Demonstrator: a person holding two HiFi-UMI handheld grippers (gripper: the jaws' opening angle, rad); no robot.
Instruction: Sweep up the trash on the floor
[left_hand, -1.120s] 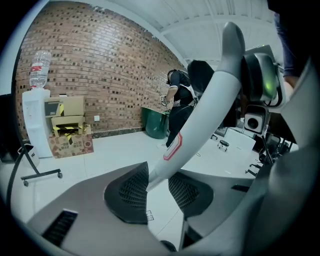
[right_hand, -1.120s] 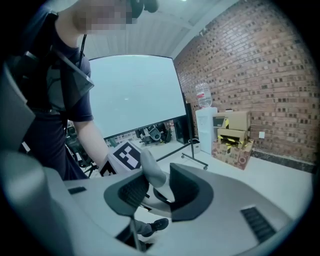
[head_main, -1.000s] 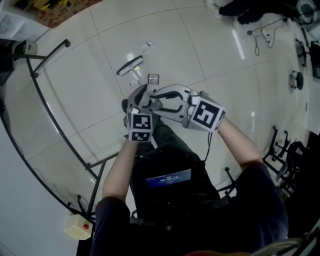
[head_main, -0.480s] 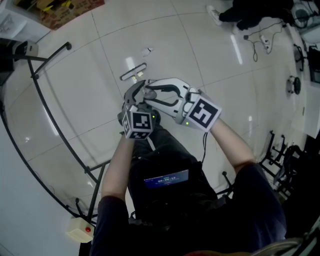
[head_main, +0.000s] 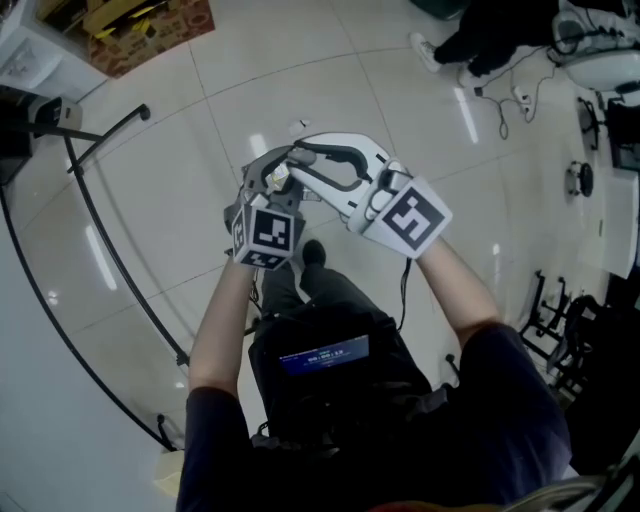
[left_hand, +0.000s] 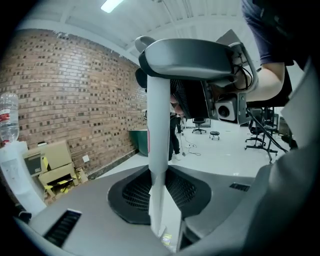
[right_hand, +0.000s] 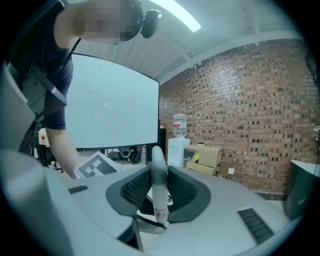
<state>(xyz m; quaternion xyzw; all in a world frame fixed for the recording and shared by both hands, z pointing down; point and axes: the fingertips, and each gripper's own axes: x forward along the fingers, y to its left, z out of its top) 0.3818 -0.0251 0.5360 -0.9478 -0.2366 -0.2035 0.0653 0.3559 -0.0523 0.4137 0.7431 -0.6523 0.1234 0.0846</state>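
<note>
1 white pole (left_hand: 159, 125), topped by a grey crosswise grip, stood upright between the jaws of the left gripper (left_hand: 160, 197). 1 white stick (right_hand: 159, 175) with a grey band and rounded tip rose between the jaws of the right gripper (right_hand: 159, 202). Both pairs of jaws had just been closing on them. 1 small pale scrap (head_main: 303, 125) lay on the floor (head_main: 180, 170) beyond.

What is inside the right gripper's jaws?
A white stick with a grey top stands between the right gripper's jaws, which have just been closing. Its lower end is covered.
</note>
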